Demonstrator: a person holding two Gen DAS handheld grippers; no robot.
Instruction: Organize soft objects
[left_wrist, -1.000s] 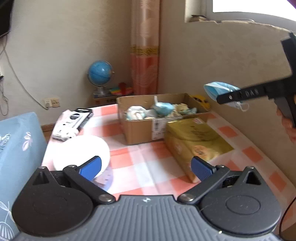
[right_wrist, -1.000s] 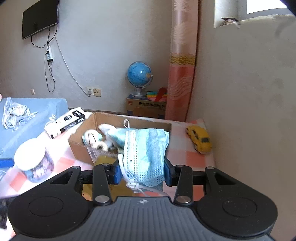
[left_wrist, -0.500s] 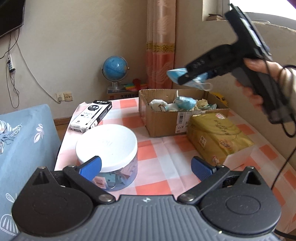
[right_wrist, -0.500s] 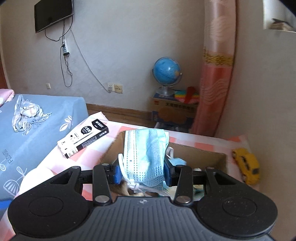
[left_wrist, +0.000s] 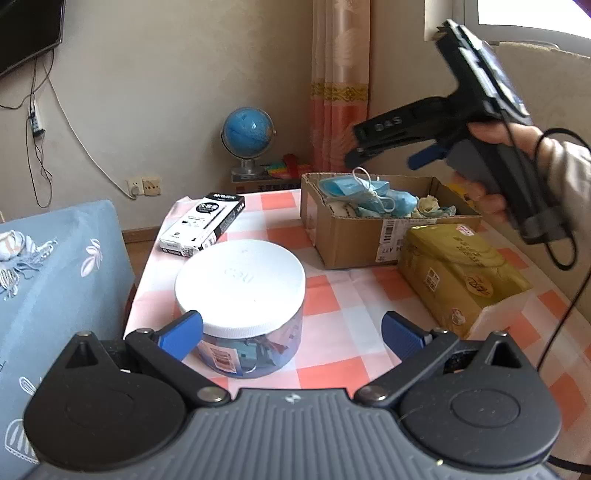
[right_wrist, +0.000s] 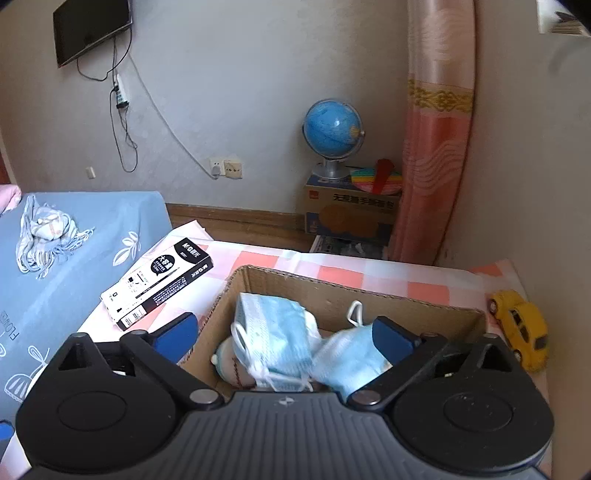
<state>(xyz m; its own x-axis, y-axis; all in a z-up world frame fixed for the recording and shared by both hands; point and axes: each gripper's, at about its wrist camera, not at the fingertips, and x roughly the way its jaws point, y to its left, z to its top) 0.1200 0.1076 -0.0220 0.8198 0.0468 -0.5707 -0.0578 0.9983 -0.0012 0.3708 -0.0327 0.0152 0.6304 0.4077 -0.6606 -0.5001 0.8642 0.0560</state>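
Right gripper (right_wrist: 283, 334) hovering over the box (right_wrist: 413, 301), jaws opening, spread wide, gripping nothing. Mask (right_wrist: 275, 334) lying inside the box, at its left end, on top of other soft items, ear loops trailing; free of both pads. Second mask (right_wrist: 349, 356) crumpled just beside it. Seen from the left wrist: right gripper (left_wrist: 384, 153) hanging above the box (left_wrist: 354, 236), a hand (left_wrist: 491, 177) wrapping its handle. Left gripper (left_wrist: 291, 334) sitting low over the checked cloth (left_wrist: 340, 306), jaws wide apart, empty; jar (left_wrist: 240, 302) standing partly between its pads, not pressed. Tissue pack (left_wrist: 461, 273) resting just in front of the box. Pen carton (right_wrist: 159, 282) lying left of the box; toy car (right_wrist: 521, 328) to the right.
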